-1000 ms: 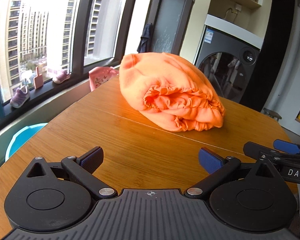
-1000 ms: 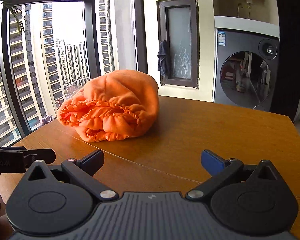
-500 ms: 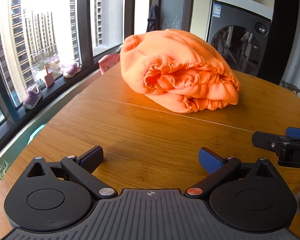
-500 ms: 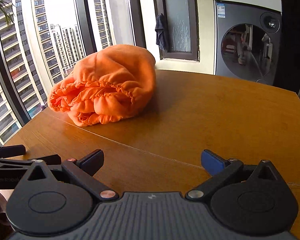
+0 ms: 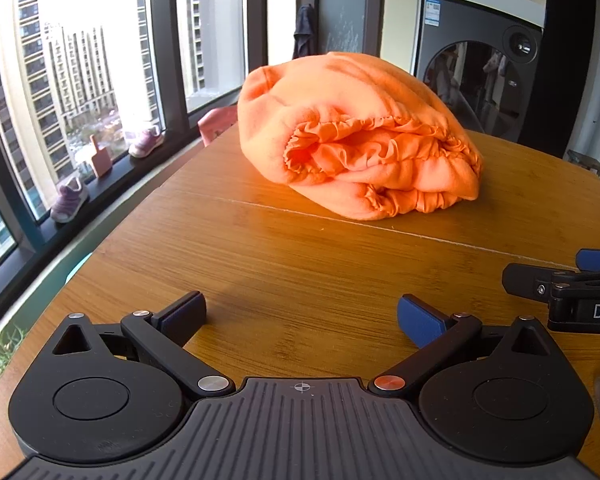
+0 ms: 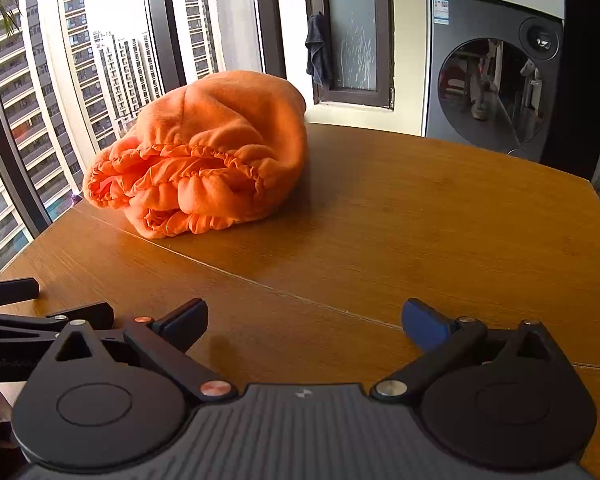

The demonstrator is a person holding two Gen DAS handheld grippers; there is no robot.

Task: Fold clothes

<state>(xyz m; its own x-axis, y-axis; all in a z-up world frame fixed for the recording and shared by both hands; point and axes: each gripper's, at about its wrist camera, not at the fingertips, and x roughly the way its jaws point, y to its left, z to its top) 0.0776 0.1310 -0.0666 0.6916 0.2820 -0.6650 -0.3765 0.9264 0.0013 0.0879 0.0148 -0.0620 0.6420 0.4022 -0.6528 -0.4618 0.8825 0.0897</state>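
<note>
An orange fleece garment (image 5: 356,136) lies bunched in a rounded heap on the wooden table (image 5: 300,264), its gathered elastic hem facing me. The right wrist view shows the same orange garment (image 6: 212,148) at the far left of the table (image 6: 420,220). My left gripper (image 5: 300,314) is open, low over the table, well short of the cloth, with nothing between its fingers. Beside it, my right gripper (image 6: 304,318) is open too and holds nothing. Each gripper shows at the edge of the other's view: the right gripper (image 5: 572,280) and the left gripper (image 6: 28,312).
Tall windows (image 5: 80,80) run along the left, with small shoes (image 5: 70,198) on the sill. A washing machine (image 6: 496,80) stands behind the table. A pink chair back (image 5: 216,122) shows past the table's far left edge. Bare wood lies between the grippers and the cloth.
Both grippers have tilted down and drawn a little closer to the garment, which looms larger in both views. Both stay open. The cloth has not moved.
</note>
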